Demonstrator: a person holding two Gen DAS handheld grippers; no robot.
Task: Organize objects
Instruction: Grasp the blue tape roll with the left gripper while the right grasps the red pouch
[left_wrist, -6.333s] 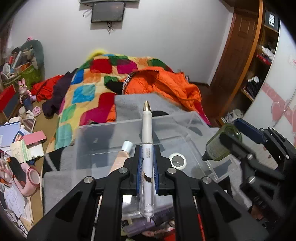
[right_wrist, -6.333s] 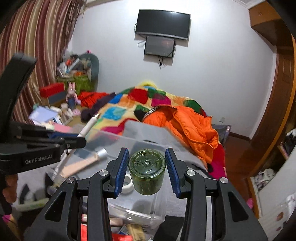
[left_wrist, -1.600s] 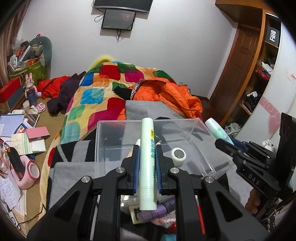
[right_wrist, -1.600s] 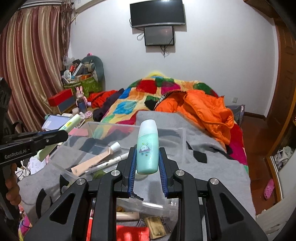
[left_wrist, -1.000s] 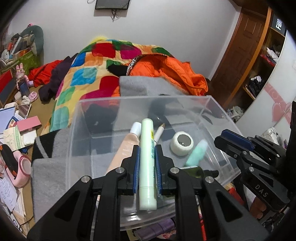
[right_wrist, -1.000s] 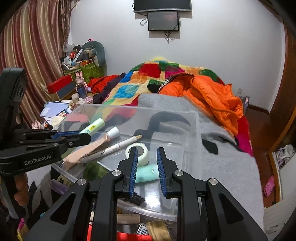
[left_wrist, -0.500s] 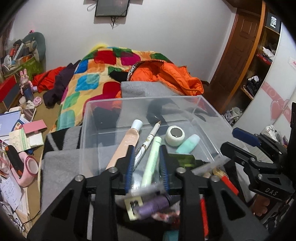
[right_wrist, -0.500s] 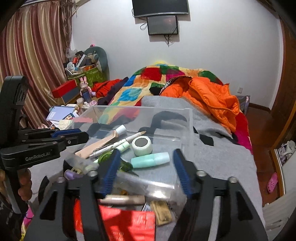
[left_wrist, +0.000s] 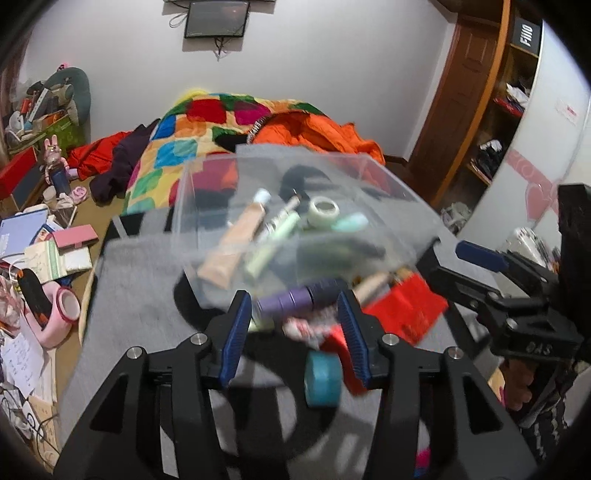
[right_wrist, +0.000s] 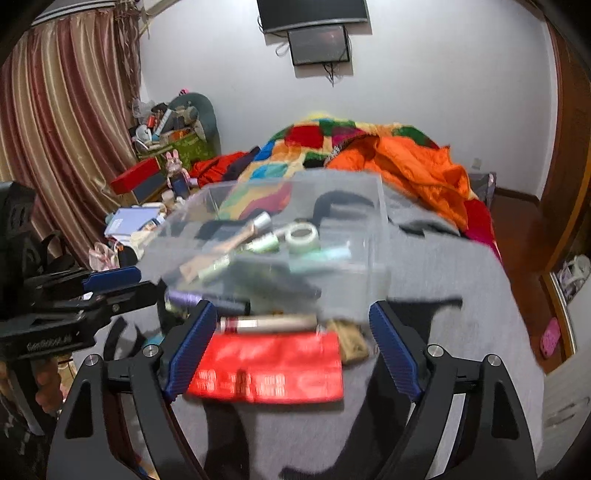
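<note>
A clear plastic box (left_wrist: 207, 192) (right_wrist: 376, 221) stands on a grey blanket and holds a beige tube (left_wrist: 236, 240), a pale green tube (left_wrist: 275, 240), a pen, a tape roll (left_wrist: 323, 209) and a mint bottle (left_wrist: 351, 222). My left gripper (left_wrist: 293, 332) is open and empty, drawn back from the box. Loose items lie before it: a purple tube (left_wrist: 295, 297), a teal round piece (left_wrist: 322, 380) and a red packet (left_wrist: 406, 314). My right gripper (right_wrist: 291, 354) is open and empty above the red packet (right_wrist: 269, 369). The now frames are blurred.
A bed with a patchwork quilt (left_wrist: 207, 122) and orange jacket (right_wrist: 413, 166) lies behind the box. Clutter, books and a pink tape dispenser (left_wrist: 55, 314) are on the floor at left. A wooden door and shelves (left_wrist: 476, 110) are at right.
Both grippers let go of their items into the box, the pale green tube from the left and the mint bottle from the right, then opened wide and drew back toward the loose pile.
</note>
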